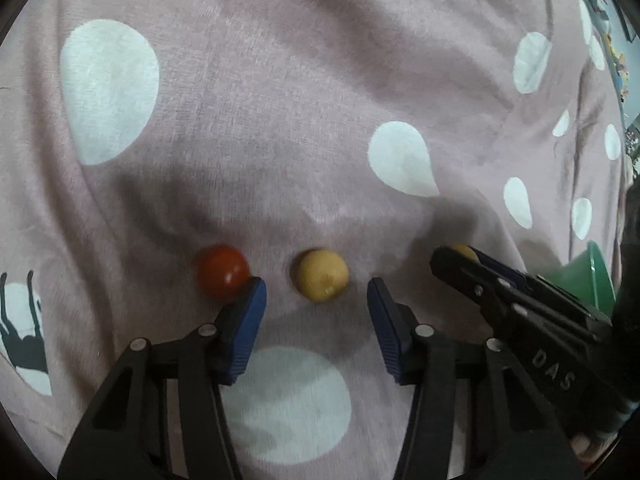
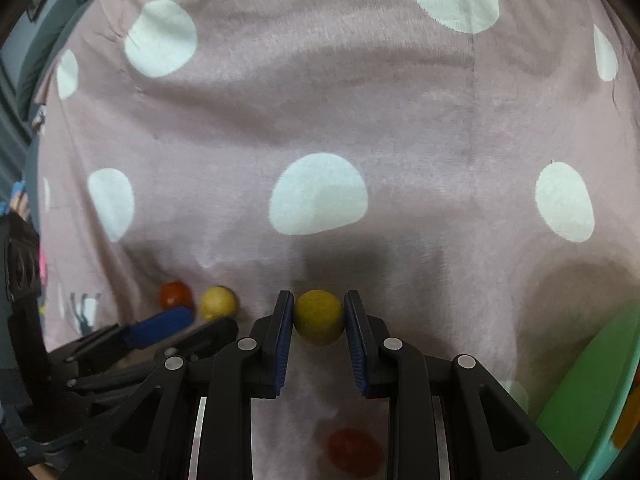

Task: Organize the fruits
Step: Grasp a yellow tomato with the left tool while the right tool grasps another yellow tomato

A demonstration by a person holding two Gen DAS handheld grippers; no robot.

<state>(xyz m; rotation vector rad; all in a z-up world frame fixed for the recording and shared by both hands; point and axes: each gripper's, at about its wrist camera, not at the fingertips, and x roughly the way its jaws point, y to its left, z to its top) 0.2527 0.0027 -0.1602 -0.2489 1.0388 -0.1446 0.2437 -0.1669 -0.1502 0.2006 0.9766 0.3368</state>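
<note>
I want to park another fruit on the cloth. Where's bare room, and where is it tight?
Free: the spotted cloth beyond the fruit row. Crowded: the near strip with red fruit, yellow fruit, the gripped yellow fruit, both grippers, and the green bowl.

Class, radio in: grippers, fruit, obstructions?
Right gripper shut on yellow fruit. Left gripper open around second yellow fruit; red fruit beside its finger.

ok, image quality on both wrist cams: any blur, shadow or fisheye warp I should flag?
Left wrist view: heavy fisheye vignette, soft motion blur on the red fruit and yellow fruit, tong shadows darkening the dotted cloth. Right wrist view: the held yellow fruit fairly sharp, the red fruit near the bottom edge out of focus, the green container smeared at the rim.
</note>
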